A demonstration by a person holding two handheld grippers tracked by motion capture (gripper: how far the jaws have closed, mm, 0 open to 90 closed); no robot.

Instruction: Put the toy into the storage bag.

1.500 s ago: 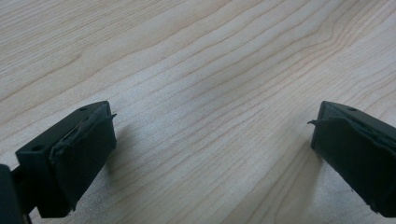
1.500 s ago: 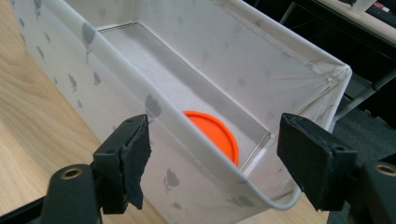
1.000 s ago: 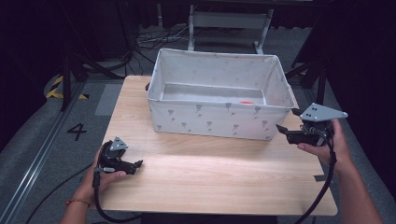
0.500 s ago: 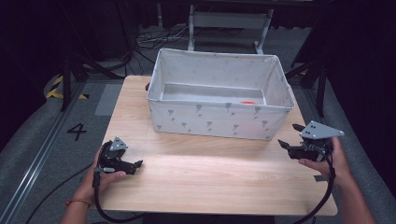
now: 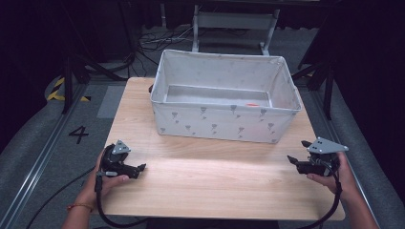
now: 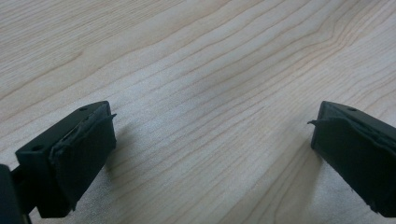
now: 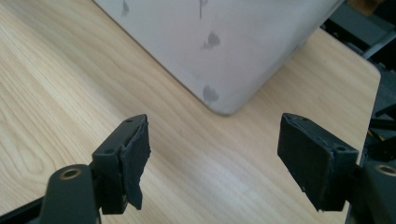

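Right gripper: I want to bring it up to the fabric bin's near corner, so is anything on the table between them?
Nothing visible. The right gripper, jaws open and empty, faces the fabric bin corner across bare table.

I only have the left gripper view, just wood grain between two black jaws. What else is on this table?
Observer: A white fabric bin with small grey marks stands on the far half of the table.
Operator: Anything inside it?
Observer: The high view shows a small orange-red thing on its floor, too small to identify.
Operator: Where's the other hand-held gripper?
Observer: The right hand-held gripper sits near the table's right edge, jaws open and empty, aimed toward the bin's near right corner.
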